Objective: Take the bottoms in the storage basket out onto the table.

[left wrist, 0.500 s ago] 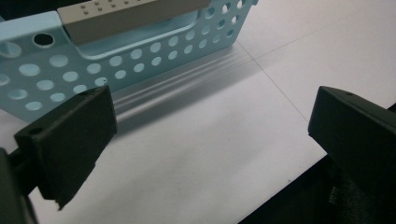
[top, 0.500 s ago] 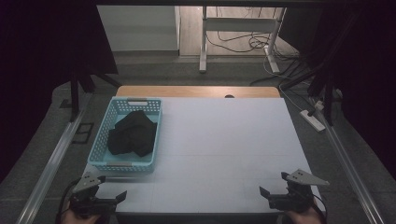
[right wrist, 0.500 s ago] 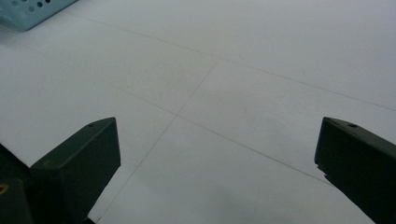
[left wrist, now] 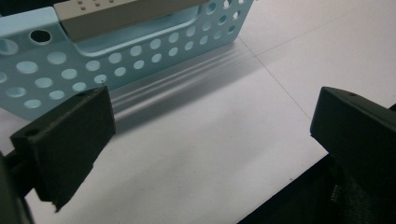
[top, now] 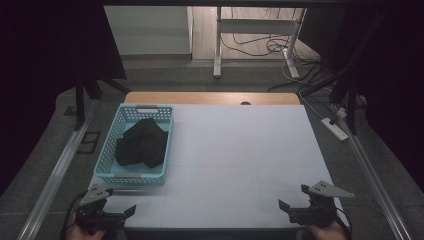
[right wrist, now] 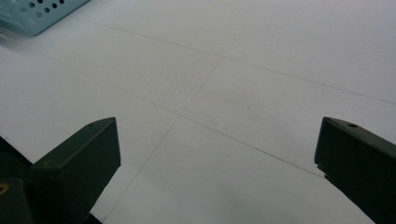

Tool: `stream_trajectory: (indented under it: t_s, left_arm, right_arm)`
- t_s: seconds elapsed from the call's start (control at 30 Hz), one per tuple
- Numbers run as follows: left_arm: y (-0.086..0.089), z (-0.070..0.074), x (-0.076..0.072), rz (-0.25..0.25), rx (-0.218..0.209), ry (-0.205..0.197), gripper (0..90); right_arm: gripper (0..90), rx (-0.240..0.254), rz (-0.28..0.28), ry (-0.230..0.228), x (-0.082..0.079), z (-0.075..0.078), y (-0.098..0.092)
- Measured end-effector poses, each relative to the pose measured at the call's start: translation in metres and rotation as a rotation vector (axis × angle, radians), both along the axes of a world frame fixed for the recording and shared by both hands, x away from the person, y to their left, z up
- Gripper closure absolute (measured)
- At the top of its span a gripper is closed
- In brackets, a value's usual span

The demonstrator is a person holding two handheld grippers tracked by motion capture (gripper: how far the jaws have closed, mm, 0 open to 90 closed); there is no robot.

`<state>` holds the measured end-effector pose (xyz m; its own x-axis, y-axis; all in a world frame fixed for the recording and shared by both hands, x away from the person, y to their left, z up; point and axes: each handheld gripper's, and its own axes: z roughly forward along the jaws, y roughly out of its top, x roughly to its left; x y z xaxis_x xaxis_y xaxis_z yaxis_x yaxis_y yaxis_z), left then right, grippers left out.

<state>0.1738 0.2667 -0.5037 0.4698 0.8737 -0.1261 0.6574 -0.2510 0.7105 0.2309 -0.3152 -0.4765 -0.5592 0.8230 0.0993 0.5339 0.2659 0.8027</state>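
Black cloth (top: 141, 143) lies untouched in the blue basket (top: 107, 153) exactly as half a second ago, both grippers, left (top: 127, 212) and right (top: 285, 208), wide open, empty at the near table (top: 240, 150) edge: pickup not begun.

We are finding no readable text, label, brand, number or sign anywhere; the light blue basket (top: 134, 150) sitting toward nine o'clock on the white table (top: 240, 165) is showing plain perforated walls.

basket (top: 111, 167): light blue, round-hole pattern; cloth (top: 141, 144): black; table (top: 240, 165): white, far edge wood-brown
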Motion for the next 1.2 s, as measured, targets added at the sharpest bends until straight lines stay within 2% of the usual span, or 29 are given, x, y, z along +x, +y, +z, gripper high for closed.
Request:
stream_trajectory:
  t_s: [0.13,0.63,0.83,1.0,1.1,1.2]
  left_arm:
    - [-0.0021,-0.0001,0.0003,-0.006,0.018,0.002,0.3]
    - [-0.0018,0.0003,0.0017,-0.002,0.012,0.016,1.3]
    - [-0.0008,0.0021,0.0016,-0.015,-0.038,0.023,1.2]
    - [-0.0026,0.0046,0.0020,-0.025,-0.039,0.028,1.2]
    - [-0.0044,0.0052,0.0036,-0.029,-0.056,0.036,0.3]
    - [-0.0077,0.0068,0.0035,-0.031,-0.039,0.029,0.3]
  right_arm:
    - [0.8,0.008,0.011,0.009,0.0007,-0.0003,-0.0003]
    - [0.7,-0.022,0.016,0.009,0.0008,-0.0008,0.0027]
    - [0.7,-0.031,0.021,0.010,0.0008,-0.0008,0.0037]
    - [0.8,-0.048,0.027,0.007,0.0004,-0.0009,0.0055]
    - [0.7,-0.055,0.030,0.005,0.0004,-0.0011,0.0064]
    - [0.8,-0.055,0.030,0.006,0.0005,-0.0011,0.0065]
